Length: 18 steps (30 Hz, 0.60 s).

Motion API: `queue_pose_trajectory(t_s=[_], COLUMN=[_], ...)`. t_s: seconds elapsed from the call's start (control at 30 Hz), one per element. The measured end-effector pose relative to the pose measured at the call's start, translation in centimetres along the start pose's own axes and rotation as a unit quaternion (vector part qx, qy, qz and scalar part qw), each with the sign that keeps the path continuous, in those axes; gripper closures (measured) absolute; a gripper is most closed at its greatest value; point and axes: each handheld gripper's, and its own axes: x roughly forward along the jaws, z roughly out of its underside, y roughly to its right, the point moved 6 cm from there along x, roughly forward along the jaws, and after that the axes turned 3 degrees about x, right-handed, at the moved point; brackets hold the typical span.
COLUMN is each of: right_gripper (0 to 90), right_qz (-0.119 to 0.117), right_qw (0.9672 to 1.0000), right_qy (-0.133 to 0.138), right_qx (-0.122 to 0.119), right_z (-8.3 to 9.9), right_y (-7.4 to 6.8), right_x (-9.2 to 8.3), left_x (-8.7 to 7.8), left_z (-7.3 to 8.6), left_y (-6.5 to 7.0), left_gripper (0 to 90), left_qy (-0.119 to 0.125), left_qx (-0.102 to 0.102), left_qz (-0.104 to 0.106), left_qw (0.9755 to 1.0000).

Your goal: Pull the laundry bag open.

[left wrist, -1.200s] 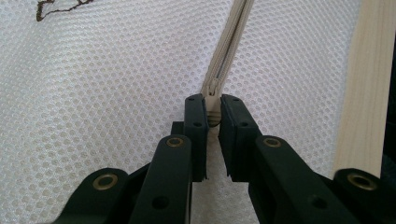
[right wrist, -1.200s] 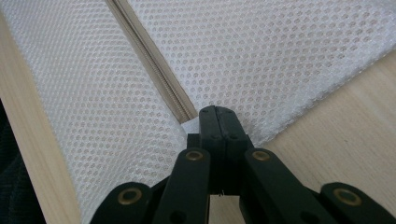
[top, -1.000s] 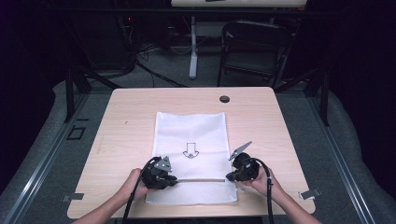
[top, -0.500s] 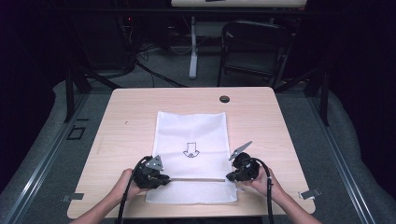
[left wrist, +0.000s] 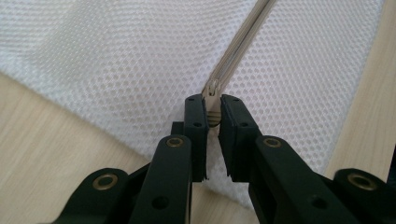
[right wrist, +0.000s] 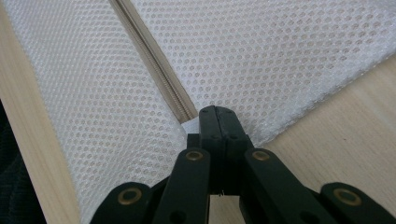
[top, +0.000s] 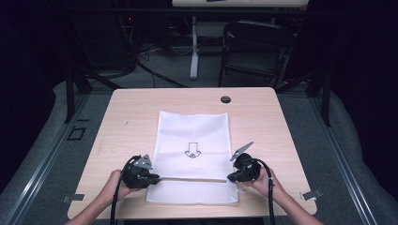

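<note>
The tabletop (top: 141, 108) carries a white mesh bag (top: 195, 136) lying flat at its middle, zipper (top: 192, 179) running across the near end. The right claw (top: 233, 177) is clamped tight on the bag's edge at the zipper's end, anchoring it. The left claw (top: 156, 178) pinches the zipper pull (left wrist: 214, 116) at the bag's left side. The zipping step looks nearly finished; next calls for letting go cleanly.

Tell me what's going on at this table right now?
A person works a white mesh bag lying flat on the wooden table. The left gripper pinches the zipper pull at the bag's left edge. The right gripper is clamped on the fabric at the zipper's other end, holding the bag steady. The zipper line runs straight between them.
</note>
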Motion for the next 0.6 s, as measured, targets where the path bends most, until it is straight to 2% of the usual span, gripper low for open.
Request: queue_pose_trajectory(t_s=[0.17, 0.2, 0.23, 0.6], right_gripper=[90.0, 90.0, 90.0, 90.0], right_qz=[-0.004, -0.005, -0.005, -0.002], right_qw=[1.0000, 0.9999, 1.0000, 1.0000], right_qy=[0.002, 0.011, 0.001, 0.002], right_qx=[0.003, 0.011, 0.003, 0.002], right_z=[0.0, -0.1, 0.0, 0.0], right_y=[0.0, -0.1, 0.0, 0.0], right_x=[0.0, 0.2, 0.0, 0.0], left_x=[-0.6, -0.7, -0.7, -1.5], left_z=[0.6, 0.7, 0.8, 2.4], left_y=[-0.4, -0.4, -0.5, -1.2], left_gripper=[81.8, 81.8, 81.8, 81.8], left_qy=[-0.001, -0.003, -0.002, -0.010], left_qx=[-0.005, -0.007, -0.008, -0.023], left_qz=[-0.007, -0.006, -0.007, -0.020], left_qw=[1.0000, 1.0000, 0.9999, 0.9995])
